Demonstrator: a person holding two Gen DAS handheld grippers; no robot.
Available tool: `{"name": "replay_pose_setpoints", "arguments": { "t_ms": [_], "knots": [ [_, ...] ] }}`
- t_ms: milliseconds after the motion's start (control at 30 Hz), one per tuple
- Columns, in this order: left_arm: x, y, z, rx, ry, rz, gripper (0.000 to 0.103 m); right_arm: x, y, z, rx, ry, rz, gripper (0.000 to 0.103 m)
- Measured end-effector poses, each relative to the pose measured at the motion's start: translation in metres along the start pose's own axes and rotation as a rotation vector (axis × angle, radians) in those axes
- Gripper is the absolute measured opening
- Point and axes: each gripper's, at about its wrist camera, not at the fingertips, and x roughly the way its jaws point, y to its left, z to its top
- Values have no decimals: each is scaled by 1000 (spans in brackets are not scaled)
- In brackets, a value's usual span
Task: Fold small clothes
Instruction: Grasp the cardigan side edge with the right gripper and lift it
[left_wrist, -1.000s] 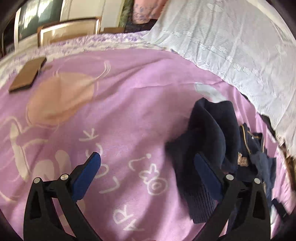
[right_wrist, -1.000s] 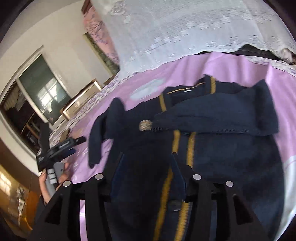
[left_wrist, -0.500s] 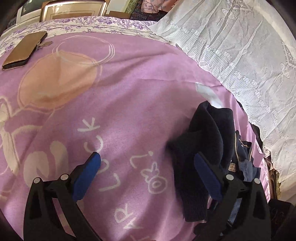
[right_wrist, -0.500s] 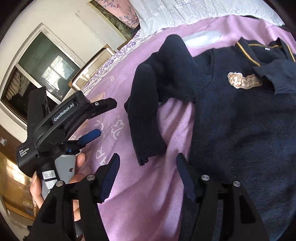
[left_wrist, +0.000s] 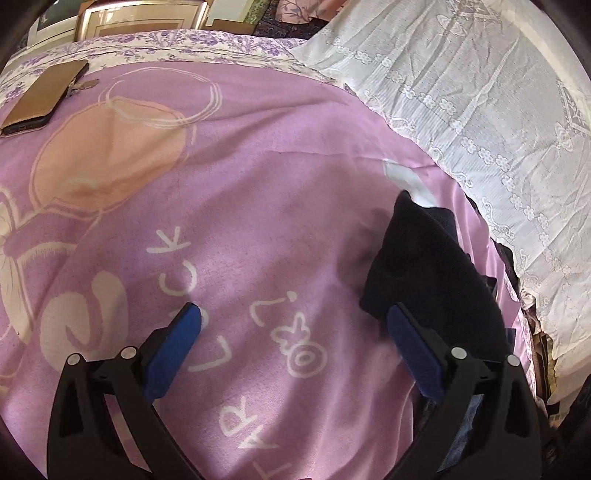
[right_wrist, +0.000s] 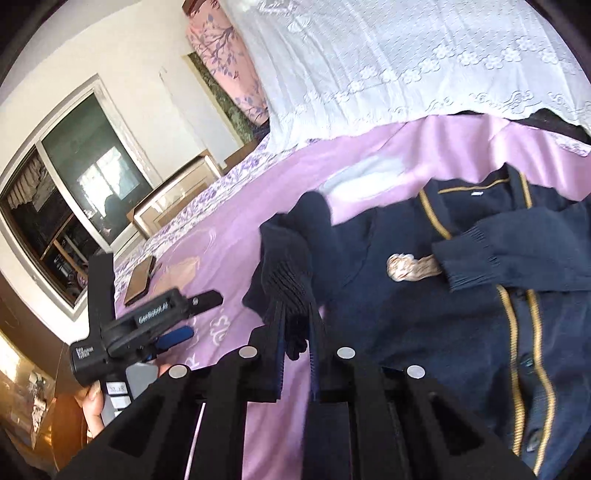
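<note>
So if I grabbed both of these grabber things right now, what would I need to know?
Right gripper: jaws closing on the cuff of the cardigan's sleeve, raised off the bed.
Left gripper: open, nothing held, over the pink bedsheet.
Cardigan: spread front-up on the sheet; other sleeve already across the chest.
Left: lay this sleeve across, then fold the body.

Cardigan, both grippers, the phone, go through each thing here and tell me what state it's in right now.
Cardigan: spread flat on the pink bedspread, front up, one sleeve already folded across the chest.
Other sleeve: cuff lifted, pinched in the right gripper.
Right gripper: jaws closing on the cuff.
Left gripper: open, empty, above the bedspread.
Phone: lying flat, untouched.
</note>
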Motion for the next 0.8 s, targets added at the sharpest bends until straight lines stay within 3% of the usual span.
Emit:
{"name": "replay_pose_setpoints", "arguments": {
  "t_ms": [100,233,333,433,567,633,700,800],
  "knots": [
    [3,-25,-11,115,-3,26,99,-14,-26,14,54,-31,-2,12],
    [7,-65,-31,326,-62,154,99,-27,-49,18,118,-59,40,12],
    [13,-87,-41,414,-104,221,99,-30,-57,19,135,-74,74,12],
    [23,-101,-39,419,-133,256,99,-23,-62,25,132,-68,90,12],
    [30,-105,-29,353,-168,291,99,-23,-74,30,153,-66,98,12],
    [25,-107,-29,318,-184,300,99,-25,-84,34,152,-72,88,12],
    [8,-114,-34,311,-250,306,99,-30,-93,37,151,-77,79,12],
    [-26,-135,-47,347,-360,227,99,-34,-109,40,176,-77,93,12]
  ]
}}
